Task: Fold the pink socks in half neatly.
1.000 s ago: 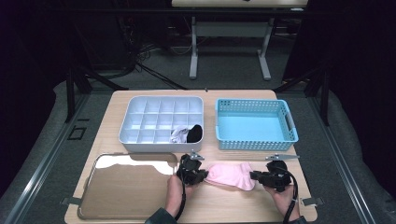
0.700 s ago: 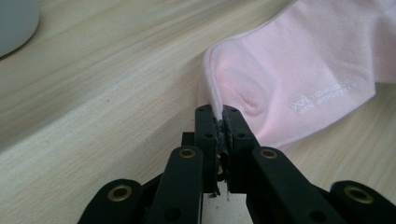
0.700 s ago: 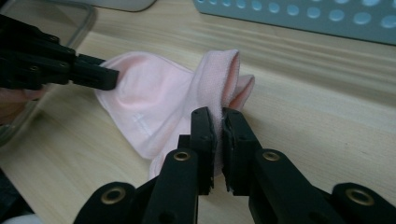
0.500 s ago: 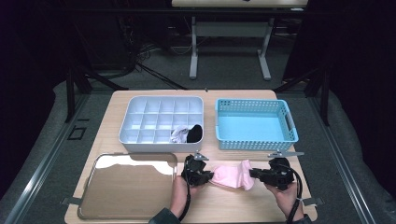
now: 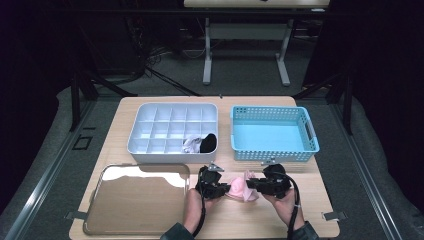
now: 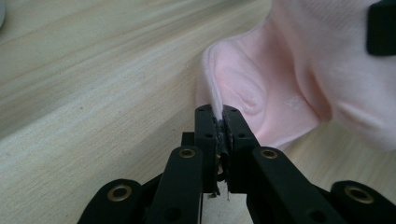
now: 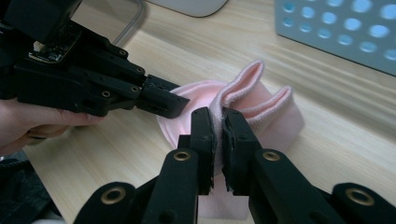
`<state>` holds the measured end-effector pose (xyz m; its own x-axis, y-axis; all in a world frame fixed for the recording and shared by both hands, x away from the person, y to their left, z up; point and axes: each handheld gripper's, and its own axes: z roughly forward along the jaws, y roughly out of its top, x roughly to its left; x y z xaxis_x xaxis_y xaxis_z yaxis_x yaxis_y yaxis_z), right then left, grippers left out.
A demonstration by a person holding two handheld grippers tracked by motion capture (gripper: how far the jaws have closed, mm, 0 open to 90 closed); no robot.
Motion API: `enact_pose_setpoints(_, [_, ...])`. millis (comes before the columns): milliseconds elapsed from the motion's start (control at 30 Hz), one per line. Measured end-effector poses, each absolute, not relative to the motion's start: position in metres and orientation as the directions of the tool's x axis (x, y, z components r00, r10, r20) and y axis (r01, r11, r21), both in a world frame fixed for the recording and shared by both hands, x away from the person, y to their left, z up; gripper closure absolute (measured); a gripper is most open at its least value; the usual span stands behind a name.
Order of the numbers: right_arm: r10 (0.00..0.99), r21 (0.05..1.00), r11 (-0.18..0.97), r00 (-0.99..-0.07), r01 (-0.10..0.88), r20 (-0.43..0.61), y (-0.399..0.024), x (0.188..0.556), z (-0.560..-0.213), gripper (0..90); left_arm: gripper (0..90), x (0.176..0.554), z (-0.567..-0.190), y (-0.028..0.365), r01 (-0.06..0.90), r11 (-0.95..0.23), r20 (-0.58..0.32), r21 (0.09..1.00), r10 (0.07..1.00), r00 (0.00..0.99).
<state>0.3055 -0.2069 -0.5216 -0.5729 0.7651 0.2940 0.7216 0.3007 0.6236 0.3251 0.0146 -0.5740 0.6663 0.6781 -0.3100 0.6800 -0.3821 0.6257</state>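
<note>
A pink sock [image 5: 240, 189] lies bunched between my two grippers near the table's front edge. My left gripper [image 5: 223, 188] is shut on its thin left edge; in the left gripper view the pink sock [image 6: 280, 88] rises out of the pinched jaws [image 6: 217, 112]. My right gripper [image 5: 250, 183] is shut on the sock's ribbed cuff, and in the right gripper view the cuff [image 7: 254, 100] folds up past the closed jaws [image 7: 217, 116]. There the left gripper [image 7: 163, 100] reaches in from the left and meets the sock.
A white divided organiser [image 5: 172, 131] stands behind, with a white sock [image 5: 191, 144] and a black sock [image 5: 208, 142] in its front cells. A blue perforated basket [image 5: 272, 132] is at the back right. A shiny metal tray [image 5: 137, 197] lies at the front left.
My right gripper has moved left toward the left gripper and lifted slightly, folding the flat sock into a bunch. The left gripper has stayed in place.
</note>
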Motion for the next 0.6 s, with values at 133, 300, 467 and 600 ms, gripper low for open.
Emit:
enact_pose_setpoints(133, [0.754, 0.609, 0.343, -0.596, 0.715, 0.275, -0.191, 0.311, -0.526, 83.8, 86.2, 0.325, -0.574, 0.014, 0.682, -0.377, -0.314, 0.627, 0.679, 0.664])
enact_pose_setpoints(300, [0.750, 0.600, 0.369, -0.609, 0.710, 0.259, -0.178, 0.316, -0.530, 83.8, 86.1, 0.326, -0.574, 0.014, 0.681, -0.375, -0.314, 0.629, 0.679, 0.663])
enact_pose_setpoints(467, [0.750, 0.592, 0.386, -0.614, 0.707, 0.244, -0.171, 0.318, -0.537, 83.7, 85.7, 0.327, -0.575, 0.014, 0.680, -0.376, -0.314, 0.629, 0.678, 0.665])
enact_pose_setpoints(600, [0.748, 0.578, 0.392, -0.614, 0.716, 0.253, -0.167, 0.322, -0.546, 81.8, 84.7, 0.327, -0.575, 0.014, 0.682, -0.376, -0.318, 0.627, 0.676, 0.664])
